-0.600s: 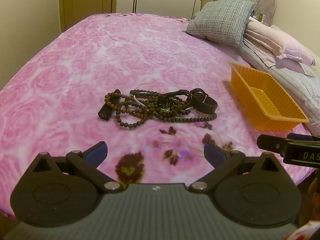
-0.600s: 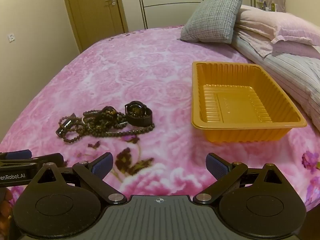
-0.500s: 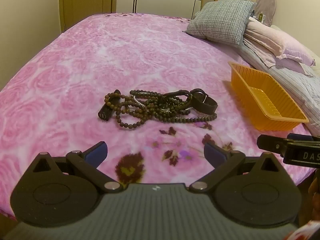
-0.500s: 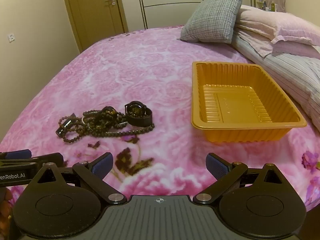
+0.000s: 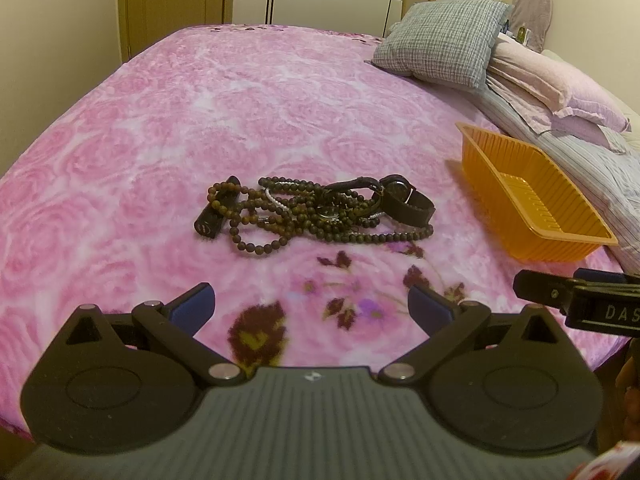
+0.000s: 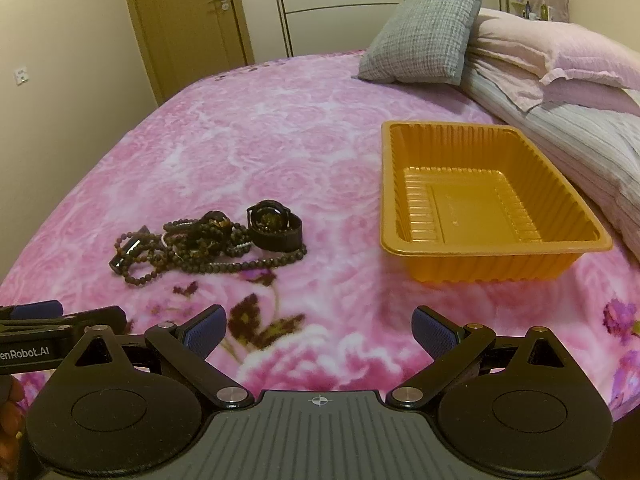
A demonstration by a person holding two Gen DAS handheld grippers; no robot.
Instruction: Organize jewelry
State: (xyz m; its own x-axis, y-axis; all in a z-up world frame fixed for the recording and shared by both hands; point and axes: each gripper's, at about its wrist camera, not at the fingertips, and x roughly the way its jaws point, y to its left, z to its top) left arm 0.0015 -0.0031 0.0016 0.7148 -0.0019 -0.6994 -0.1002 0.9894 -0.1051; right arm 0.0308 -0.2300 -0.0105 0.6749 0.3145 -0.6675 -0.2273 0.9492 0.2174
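A tangled pile of dark bead strings (image 5: pixel 304 216) (image 6: pixel 208 248) lies on the pink bed. A black wristwatch (image 5: pixel 404 198) (image 6: pixel 274 224) rests at the pile's right end, and a small black band piece (image 5: pixel 214 216) (image 6: pixel 126 252) at its left end. An empty orange plastic tray (image 6: pixel 492 244) (image 5: pixel 532 216) stands to the right of the pile. My left gripper (image 5: pixel 310 306) hovers open over the bedspread in front of the pile, nothing between its blue pads. My right gripper (image 6: pixel 320 330) is open too, short of the gap between pile and tray.
The pink rose-patterned bedspread (image 5: pixel 240 92) covers the bed. A grey checked pillow (image 6: pixel 424 32) and folded pink and striped bedding (image 6: pixel 568 80) lie at the back right. A door (image 6: pixel 188 20) and wardrobe stand behind. The bed's near edge runs just below the grippers.
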